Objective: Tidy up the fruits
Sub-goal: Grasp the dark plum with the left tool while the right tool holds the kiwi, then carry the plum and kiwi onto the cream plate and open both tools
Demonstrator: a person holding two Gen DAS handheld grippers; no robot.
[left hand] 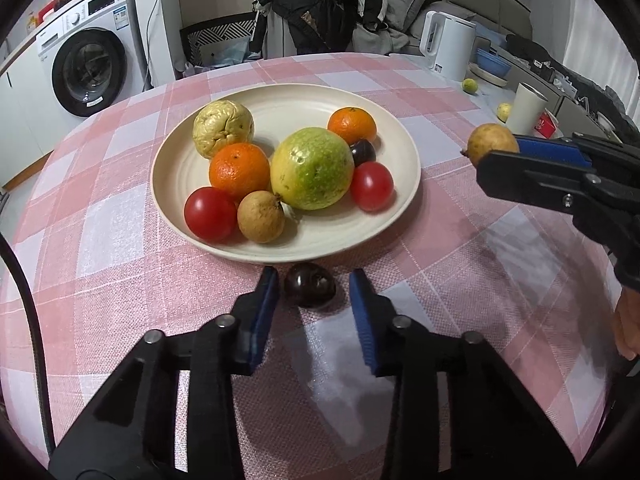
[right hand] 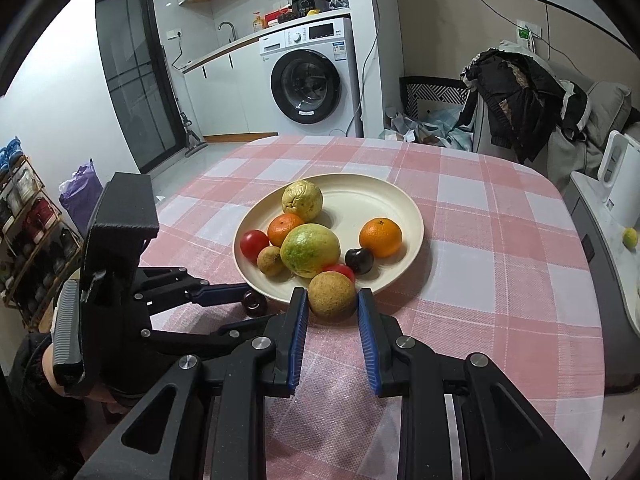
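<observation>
On the checked tabletop (left hand: 120,240), a cream plate (left hand: 352,236) holds most of the fruit. Right gripper (right hand: 333,296) is clamped on a brown round fruit (right hand: 331,294), held in the air just short of the plate's near rim. Left gripper (left hand: 314,285) stands spread, straddling a dark plum (left hand: 310,284) lying on the cloth just beside the plate, fingers not touching it. Step in hand: loading strays. Next, probably: carry the brown fruit over a bare patch, release; left closes on the plum.
</observation>
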